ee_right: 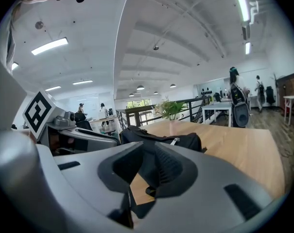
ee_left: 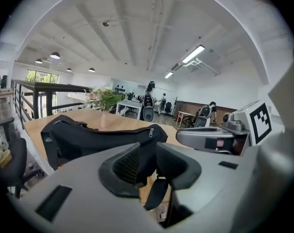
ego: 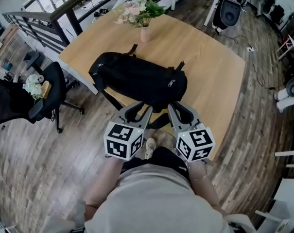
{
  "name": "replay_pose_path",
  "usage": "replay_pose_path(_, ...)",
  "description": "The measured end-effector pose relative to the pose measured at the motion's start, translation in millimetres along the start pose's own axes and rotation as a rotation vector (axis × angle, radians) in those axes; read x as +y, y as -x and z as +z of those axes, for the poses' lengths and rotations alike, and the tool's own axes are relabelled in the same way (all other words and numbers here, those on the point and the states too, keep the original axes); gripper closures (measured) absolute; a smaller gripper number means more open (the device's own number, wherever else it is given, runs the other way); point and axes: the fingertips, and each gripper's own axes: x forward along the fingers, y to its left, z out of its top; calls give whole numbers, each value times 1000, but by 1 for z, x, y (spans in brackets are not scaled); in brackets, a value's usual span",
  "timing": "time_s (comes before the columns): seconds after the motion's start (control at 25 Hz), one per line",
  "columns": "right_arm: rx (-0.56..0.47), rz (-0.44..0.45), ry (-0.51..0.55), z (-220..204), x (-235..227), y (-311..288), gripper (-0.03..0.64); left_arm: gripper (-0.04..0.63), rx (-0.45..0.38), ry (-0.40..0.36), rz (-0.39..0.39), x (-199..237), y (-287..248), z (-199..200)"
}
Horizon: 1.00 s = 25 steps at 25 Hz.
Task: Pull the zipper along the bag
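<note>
A black bag (ego: 137, 79) lies lengthwise on the wooden table (ego: 210, 72), with a silver zipper pull (ego: 171, 83) near its right end. Both grippers hover side by side at the table's near edge, just short of the bag. My left gripper (ego: 137, 111) has its jaws a little apart, and only the bag (ee_left: 88, 140) and its zipper pull (ee_left: 150, 132) show beyond them. My right gripper (ego: 181, 113) also stands open with nothing between its pads. In the right gripper view the bag (ee_right: 156, 140) and its zipper pull (ee_right: 175, 141) lie ahead.
A vase of flowers (ego: 143, 18) stands at the table's far side. A bag strap (ego: 112, 101) hangs over the near edge. A black office chair (ego: 35, 96) sits on the floor to the left, and a railing runs behind it.
</note>
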Motion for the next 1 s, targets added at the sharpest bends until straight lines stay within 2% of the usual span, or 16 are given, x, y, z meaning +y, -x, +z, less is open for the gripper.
replay_pose_path(0.24,-10,-9,-10,11,-31,-16,540,479,0,-10,-2,1,-34,13)
replay_pose_path(0.64,13,-62,-41,9,-60,-25,515,479,38,10,-28,9,-59,11)
replay_pose_path(1.0,45,-163,-92,6,-76,-34,467,480,98,-28,-155,5,-93,21)
